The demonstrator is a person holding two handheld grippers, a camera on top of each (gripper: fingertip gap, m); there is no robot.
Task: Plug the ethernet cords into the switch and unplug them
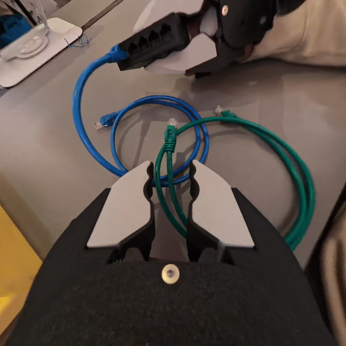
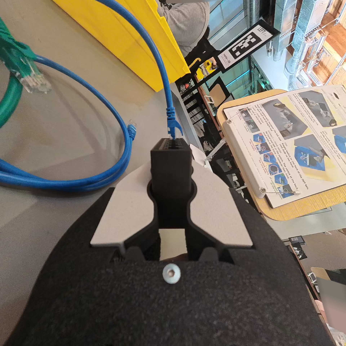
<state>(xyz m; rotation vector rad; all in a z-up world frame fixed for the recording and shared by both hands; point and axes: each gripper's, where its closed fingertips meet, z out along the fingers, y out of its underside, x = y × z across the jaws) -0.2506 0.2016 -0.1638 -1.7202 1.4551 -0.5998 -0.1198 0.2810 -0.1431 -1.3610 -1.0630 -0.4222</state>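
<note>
The black switch (image 2: 171, 161) is held clear of the grey table (image 1: 46, 149), clamped between the fingers of the right gripper (image 2: 171, 179), with its row of ports facing away from that gripper's camera. No brand or marking can be made out on the switch body. One plug of the blue ethernet cord (image 1: 82, 119) is seated in the end port, and the cord is seen curving down from there to the table, where it is coiled in a loop; its free plug (image 1: 102, 121) lies on the table surface beside the coil.

The green ethernet cord (image 1: 292, 168) is laid on the table in a doubled loop that crosses the blue coil. One green plug (image 1: 170, 133) is raised toward the switch, and the cord behind it runs back between the fingers of the left gripper (image 1: 171, 179). Those fingers are spread, with a gap at each side of the cord, so the cord is not pinched at the tips; whether it is touched farther back cannot be told. The other green plug (image 1: 223, 112) lies on the table, well apart from the fingers.

In the left wrist view the right gripper is seen reaching in from the upper right, tilted down, with a pale sleeve (image 1: 309, 37) behind it. A yellow bin (image 2: 131, 37) stands at the table edge. A printed instruction sheet (image 2: 292, 142) with photographs is clipped to a wooden board, and a black-and-white marker tag (image 2: 247, 43) bearing writing is seen beyond.
</note>
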